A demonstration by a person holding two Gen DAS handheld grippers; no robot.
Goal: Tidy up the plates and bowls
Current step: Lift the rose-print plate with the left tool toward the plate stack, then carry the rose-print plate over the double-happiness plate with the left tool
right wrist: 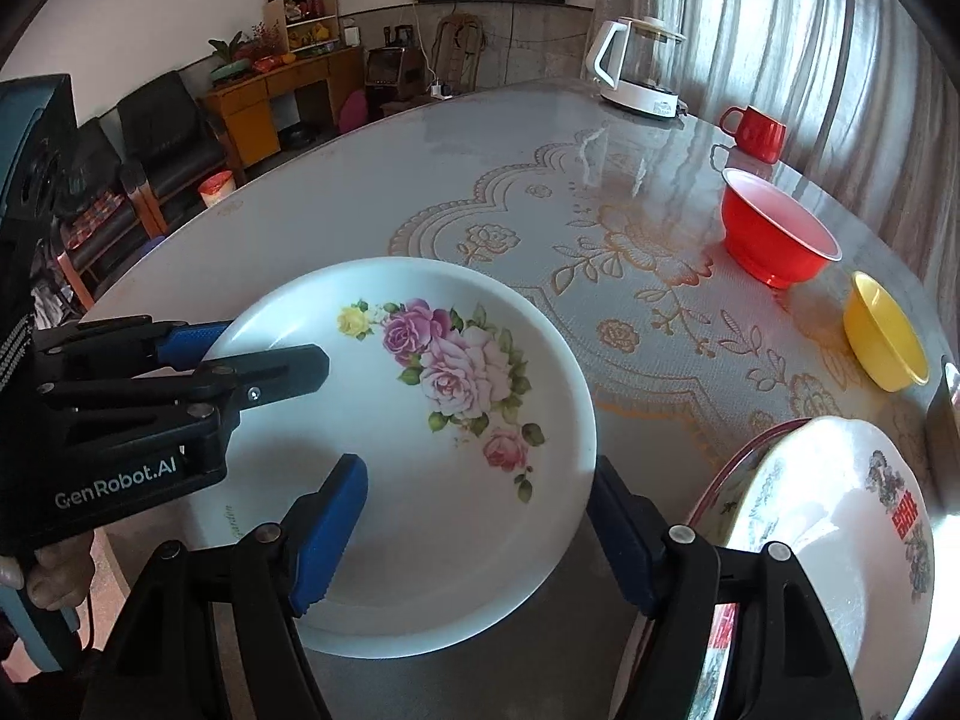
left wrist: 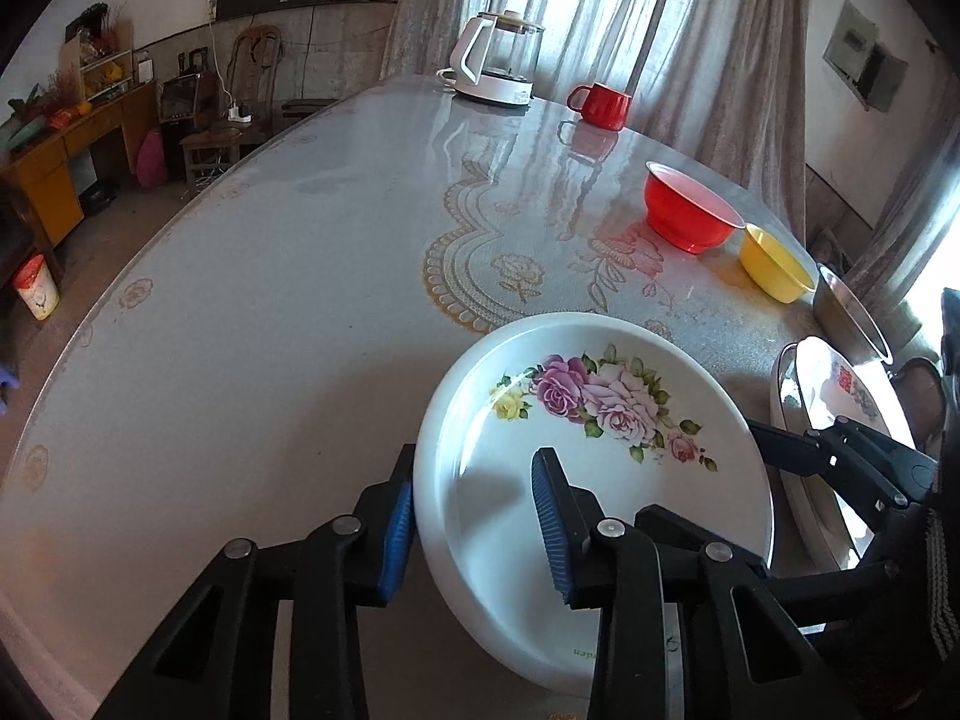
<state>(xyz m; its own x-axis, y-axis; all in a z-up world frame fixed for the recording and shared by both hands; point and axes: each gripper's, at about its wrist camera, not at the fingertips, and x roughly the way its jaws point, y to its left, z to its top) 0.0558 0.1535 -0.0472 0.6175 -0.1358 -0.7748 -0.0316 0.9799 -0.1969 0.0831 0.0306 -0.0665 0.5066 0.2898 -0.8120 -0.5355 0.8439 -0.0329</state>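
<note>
White plate (left wrist: 600,510), pink roses; red bowl (left wrist: 690,213); yellow bowl (left wrist: 774,267).

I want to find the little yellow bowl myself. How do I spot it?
Look along the curtain side of the big round table. Past the red mug comes the red bowl; beside it sits the yellow bowl, smaller, and the only yellow dish.
</note>
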